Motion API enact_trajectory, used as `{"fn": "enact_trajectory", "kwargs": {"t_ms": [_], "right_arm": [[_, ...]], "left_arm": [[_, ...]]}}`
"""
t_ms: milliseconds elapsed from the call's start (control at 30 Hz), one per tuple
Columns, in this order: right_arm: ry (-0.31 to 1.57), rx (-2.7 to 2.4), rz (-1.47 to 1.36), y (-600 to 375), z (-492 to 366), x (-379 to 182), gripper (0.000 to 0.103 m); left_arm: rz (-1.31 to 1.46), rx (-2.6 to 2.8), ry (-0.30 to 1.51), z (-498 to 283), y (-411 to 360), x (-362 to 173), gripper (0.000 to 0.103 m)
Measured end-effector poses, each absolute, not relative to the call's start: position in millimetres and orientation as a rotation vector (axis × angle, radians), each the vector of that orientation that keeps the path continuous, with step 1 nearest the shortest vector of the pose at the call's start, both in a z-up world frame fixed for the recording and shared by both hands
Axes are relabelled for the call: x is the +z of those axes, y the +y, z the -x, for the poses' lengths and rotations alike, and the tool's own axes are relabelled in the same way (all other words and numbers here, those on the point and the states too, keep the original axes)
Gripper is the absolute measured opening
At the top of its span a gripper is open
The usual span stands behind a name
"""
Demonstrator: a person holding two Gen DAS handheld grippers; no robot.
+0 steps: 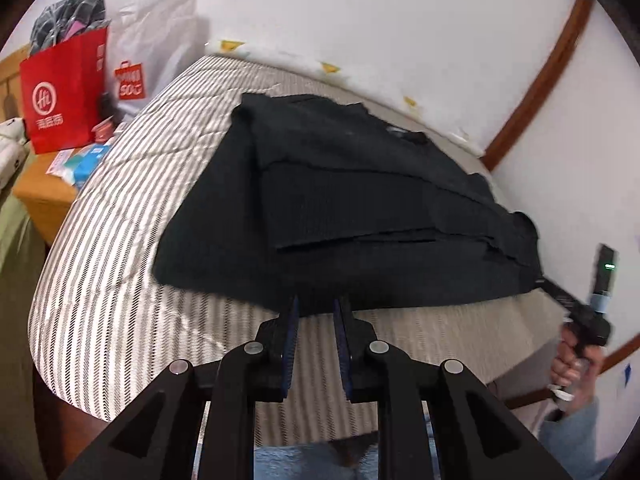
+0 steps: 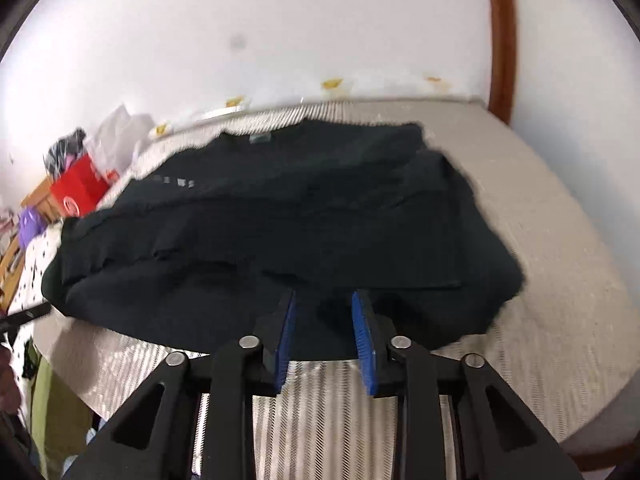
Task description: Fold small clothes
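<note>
A black T-shirt (image 1: 360, 200) lies partly folded on a striped mattress (image 1: 132, 216), its sides laid inward and its neck label toward the wall. My left gripper (image 1: 318, 304) hovers at the shirt's near hem, its blue pads a narrow gap apart with only mattress showing between them. In the right wrist view the same black T-shirt (image 2: 280, 220) spreads across the mattress (image 2: 560, 280). My right gripper (image 2: 324, 300) stands open over the near hem; cloth shows behind the gap, but the pads do not press on it. A hand (image 1: 568, 360) holds that gripper at the shirt's right corner.
A red paper bag (image 1: 64, 96) and a white bag (image 1: 156, 52) stand on a wooden bedside stand (image 1: 44, 196) left of the bed. White walls run behind the mattress, with a brown door frame (image 1: 552, 72) at the right. Bare mattress lies to the shirt's left and right.
</note>
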State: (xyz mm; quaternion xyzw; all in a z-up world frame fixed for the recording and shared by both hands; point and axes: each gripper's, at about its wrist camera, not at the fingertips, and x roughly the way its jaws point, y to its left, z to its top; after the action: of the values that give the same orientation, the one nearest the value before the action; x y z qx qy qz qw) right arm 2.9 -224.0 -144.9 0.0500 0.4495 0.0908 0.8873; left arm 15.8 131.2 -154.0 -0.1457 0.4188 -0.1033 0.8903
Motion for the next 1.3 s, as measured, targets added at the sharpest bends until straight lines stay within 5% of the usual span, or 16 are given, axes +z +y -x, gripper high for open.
{"fn": "enact_trajectory", "kwargs": {"t_ms": [200, 700, 1300], "right_arm": [[0.950, 0.175, -0.163, -234, -15, -155, 0.013], [0.928, 0.081, -0.063, -222, -33, -145, 0.012], [0.933, 0.020, -0.143, -223, -194, -140, 0.012]], "left_arm": [[0.270, -0.209, 0.872, -33, 117, -150, 0.017], [0.202, -0.121, 0.898, -82, 100, -165, 0.017], [0.289, -0.138, 0.819, -204, 118, -129, 0.017]]}}
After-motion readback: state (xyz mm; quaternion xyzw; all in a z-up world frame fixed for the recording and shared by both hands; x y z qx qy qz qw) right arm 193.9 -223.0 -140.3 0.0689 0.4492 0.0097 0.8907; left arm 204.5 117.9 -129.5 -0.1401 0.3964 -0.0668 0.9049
